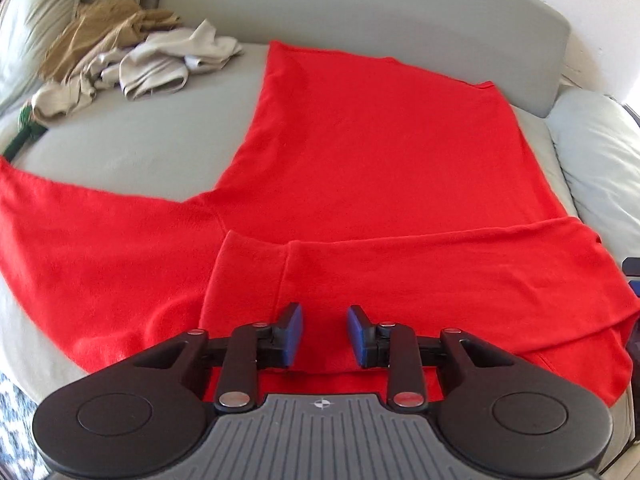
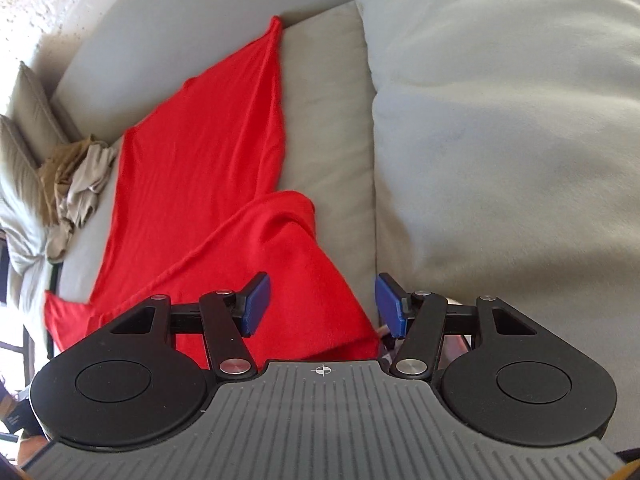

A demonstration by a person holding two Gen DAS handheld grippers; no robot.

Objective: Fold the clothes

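1. A red long-sleeved shirt [image 1: 360, 152] lies spread flat across a grey sofa's seat cushion [image 1: 132, 148], its far hem against the backrest [image 1: 360, 12], one sleeve [image 1: 460, 276] folded across the body along the near edge and the other sleeve [image 1: 80, 240] trailing out toward the left end.
2. The left gripper [image 1: 325, 334] hovers low over the folded sleeve at the seat's near edge, blue pads [image 1: 294, 330] a modest gap apart and gripping nothing.
3. The right gripper [image 2: 322, 306] points along the seat at the shirt's right side, fingers spread wide and empty; one blue pad [image 2: 256, 304] sits over the red cloth, the other over the seam beside a large pale cushion [image 2: 500, 120].
4. The sofa is upholstered in light grey fabric, with a textured white wall [image 2: 36, 0] behind it.
5. At the far left corner of the seat, a heap of crumpled beige and tan clothes [image 1: 132, 56] rests against a cushion [image 1: 36, 20], well apart from the shirt.
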